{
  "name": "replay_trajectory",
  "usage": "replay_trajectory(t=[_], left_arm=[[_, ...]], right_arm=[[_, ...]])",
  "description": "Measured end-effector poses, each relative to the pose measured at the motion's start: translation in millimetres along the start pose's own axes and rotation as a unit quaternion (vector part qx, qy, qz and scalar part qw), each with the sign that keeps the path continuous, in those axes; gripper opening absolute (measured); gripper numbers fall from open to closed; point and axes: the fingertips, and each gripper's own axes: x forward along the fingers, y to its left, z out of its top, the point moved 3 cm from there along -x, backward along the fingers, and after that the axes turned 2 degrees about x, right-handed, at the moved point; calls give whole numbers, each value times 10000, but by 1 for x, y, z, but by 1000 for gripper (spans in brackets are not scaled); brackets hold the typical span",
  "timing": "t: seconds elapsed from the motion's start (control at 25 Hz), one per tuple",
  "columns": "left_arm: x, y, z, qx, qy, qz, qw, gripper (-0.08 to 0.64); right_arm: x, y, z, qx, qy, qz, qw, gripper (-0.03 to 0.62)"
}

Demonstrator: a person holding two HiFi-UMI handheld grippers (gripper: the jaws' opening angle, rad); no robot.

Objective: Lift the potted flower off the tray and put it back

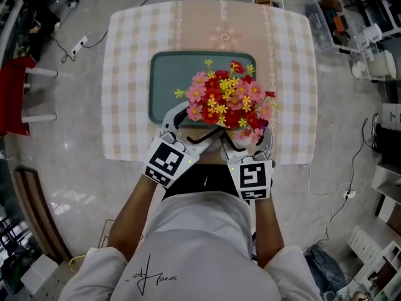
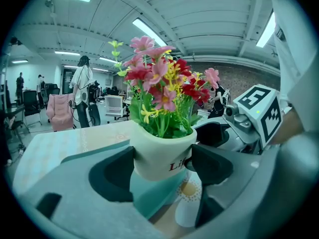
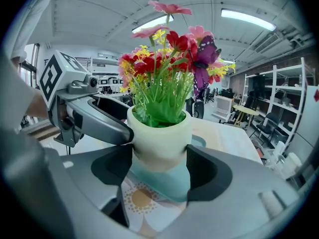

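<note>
A white pot (image 2: 158, 155) of red, pink and yellow flowers (image 1: 227, 101) hangs a little above the near edge of the teal tray (image 1: 174, 74). Both grippers are shut on the pot from opposite sides. In the left gripper view my left gripper (image 2: 162, 166) clamps the pot wall between its dark pads, and the tray (image 2: 149, 195) and tablecloth show beneath the pot's base. The right gripper view shows my right gripper (image 3: 159, 166) gripping the pot (image 3: 160, 141) the same way. From the head view, the left gripper (image 1: 182, 129) and right gripper (image 1: 241, 140) sit under the blooms, which hide the pot.
The tray lies on a table with a checked cloth (image 1: 131, 74). A red chair (image 1: 17, 96) stands at the left. Storage bins (image 1: 332, 17) and shelves stand at the right. A power strip (image 1: 80, 44) and cables lie on the floor.
</note>
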Motion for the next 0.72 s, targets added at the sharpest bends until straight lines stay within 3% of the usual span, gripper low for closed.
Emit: replay_trajectory(t=[0.72], left_arm=[[-40,-19,27,6,-160,178,9997,364]], right_arm=[[-36,21,31,-179,-188,64,9996,347]])
